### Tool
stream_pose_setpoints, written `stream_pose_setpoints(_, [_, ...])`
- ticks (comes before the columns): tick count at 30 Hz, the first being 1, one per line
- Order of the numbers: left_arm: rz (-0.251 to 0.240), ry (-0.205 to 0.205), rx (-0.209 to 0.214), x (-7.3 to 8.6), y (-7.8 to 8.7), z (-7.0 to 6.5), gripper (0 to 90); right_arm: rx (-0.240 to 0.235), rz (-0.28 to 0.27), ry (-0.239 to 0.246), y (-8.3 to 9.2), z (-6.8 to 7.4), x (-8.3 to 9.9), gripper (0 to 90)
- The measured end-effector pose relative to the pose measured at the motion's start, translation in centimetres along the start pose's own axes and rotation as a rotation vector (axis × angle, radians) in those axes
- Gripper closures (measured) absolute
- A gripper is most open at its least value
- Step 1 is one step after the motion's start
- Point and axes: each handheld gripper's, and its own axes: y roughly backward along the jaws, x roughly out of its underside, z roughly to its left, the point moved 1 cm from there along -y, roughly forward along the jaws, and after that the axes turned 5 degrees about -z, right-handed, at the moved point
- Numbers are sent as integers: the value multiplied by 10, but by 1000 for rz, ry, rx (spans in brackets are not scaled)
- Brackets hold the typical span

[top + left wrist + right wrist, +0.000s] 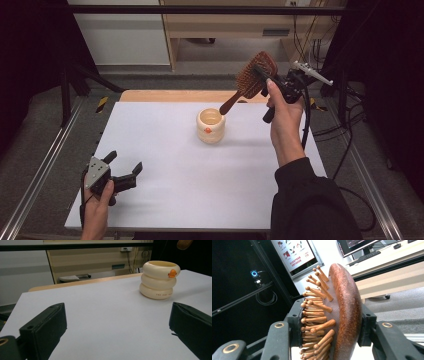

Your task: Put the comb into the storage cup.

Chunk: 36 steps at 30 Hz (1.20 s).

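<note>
Hidden: hairbrush [256, 74] handle tip, dipping at the cream ring-stacked cup [210, 126]; contact with the rim unclear.
Right gripper [329, 325]: raised above the table's [165, 165] far right, jaws clamped across the brush head, bristle side and wooden back.
Left gripper [123, 167]: near-left corner, jaws spread wide, holding nothing.
Cup: upright, mid-table.

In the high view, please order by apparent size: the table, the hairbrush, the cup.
1. table
2. hairbrush; raised nearer the camera, so its lead over the cup is unsure
3. cup
</note>
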Motion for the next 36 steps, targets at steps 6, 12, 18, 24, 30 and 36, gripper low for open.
stream_pose_setpoints(6, [-1,-1,1,0,0,0,15,2,0,-1,-6,1,0,511])
stream_pose_setpoints(12, [-1,2,3,0,0,0,15,-5,7,10,-12,5,0,510])
stream_pose_setpoints(18, [-2,10,-1,0,0,1,14,-4,8,11,-15,5,3,510])
stream_pose_setpoints(24, [0,10,0,1,0,2,14,-4,9,10,-18,4,5,510])
stream_pose_setpoints(30, [-7,31,-6,1,0,5,14,-1,9,9,-20,4,6,510])
stream_pose_setpoints(36, [-7,37,-5,1,0,6,14,-4,14,14,-23,5,8,510])
